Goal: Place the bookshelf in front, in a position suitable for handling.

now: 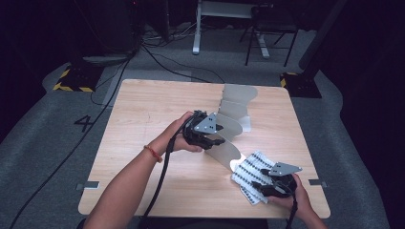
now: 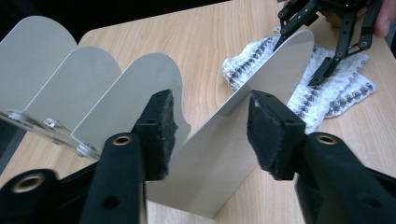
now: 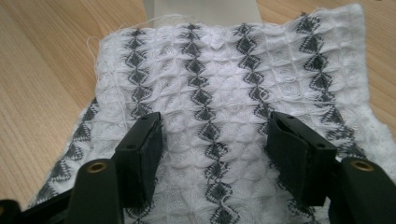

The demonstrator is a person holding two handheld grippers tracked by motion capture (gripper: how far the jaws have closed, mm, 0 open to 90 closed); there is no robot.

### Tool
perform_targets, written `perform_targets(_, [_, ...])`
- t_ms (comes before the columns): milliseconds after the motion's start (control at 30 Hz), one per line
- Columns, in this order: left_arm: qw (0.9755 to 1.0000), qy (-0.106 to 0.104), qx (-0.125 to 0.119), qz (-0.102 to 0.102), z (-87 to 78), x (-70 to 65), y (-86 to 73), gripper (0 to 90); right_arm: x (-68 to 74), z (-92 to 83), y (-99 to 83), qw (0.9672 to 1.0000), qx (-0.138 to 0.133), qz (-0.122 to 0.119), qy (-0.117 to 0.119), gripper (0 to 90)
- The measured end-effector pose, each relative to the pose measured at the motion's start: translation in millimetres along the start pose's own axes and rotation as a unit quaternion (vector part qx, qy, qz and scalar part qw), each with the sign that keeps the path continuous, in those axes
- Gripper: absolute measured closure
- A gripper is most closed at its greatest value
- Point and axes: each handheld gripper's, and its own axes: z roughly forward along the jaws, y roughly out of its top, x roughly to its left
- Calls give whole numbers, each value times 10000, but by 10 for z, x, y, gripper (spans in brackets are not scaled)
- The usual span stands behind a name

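The right gripper point(image 1: 273, 187) sits over the white cloth with dark stripes point(image 3: 224, 93), jaws apart, gripping nothing. The cloth lies at the near end of the metal divider rack point(image 1: 229, 129). The left gripper point(image 2: 210, 130) straddles the rack's nearest plate point(image 2: 243, 140), jaws apart.

A grey metal divider rack point(image 1: 234, 121) is seen standing on the wooden tabletop point(image 1: 143, 114). The left gripper point(image 1: 206, 131) is held against its nearest plate. A white patterned cloth point(image 1: 253, 169) is spread near the front right corner, with the right gripper point(image 1: 277, 183) placed upon it.
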Motion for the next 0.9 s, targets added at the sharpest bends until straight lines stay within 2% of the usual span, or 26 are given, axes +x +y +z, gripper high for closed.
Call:
perform_targets(100, [9999,88,-53,-27,7,45,-7,620,0,0,-2,10000,-10,1,3,366])
perform_targets(167, [9997,191,-57,-161,-4,89,-27,723,-1,-1,-4,10000,-14,4,11,366])
perform_targets(267, [9993,173,-85,-305,-28,130,-75,730,-1,-1,-5,10000,-15,3,11,367])
perform_targets(400, [9990,105,-73,-434,-93,104,-98,796,-10,1,-6,10000,-18,9,35,367])
perform_targets(600, [9985,12,-23,-543,-228,-114,-109,846,-10,1,-5,10000,-16,7,36,366])
perform_targets(700, [9986,42,-25,-533,-285,-244,-115,859,-10,0,-4,10000,-11,5,29,366])
perform_targets(900, [9965,162,-18,-817,-337,-509,-71,878,-12,1,0,10000,8,27,36,364])
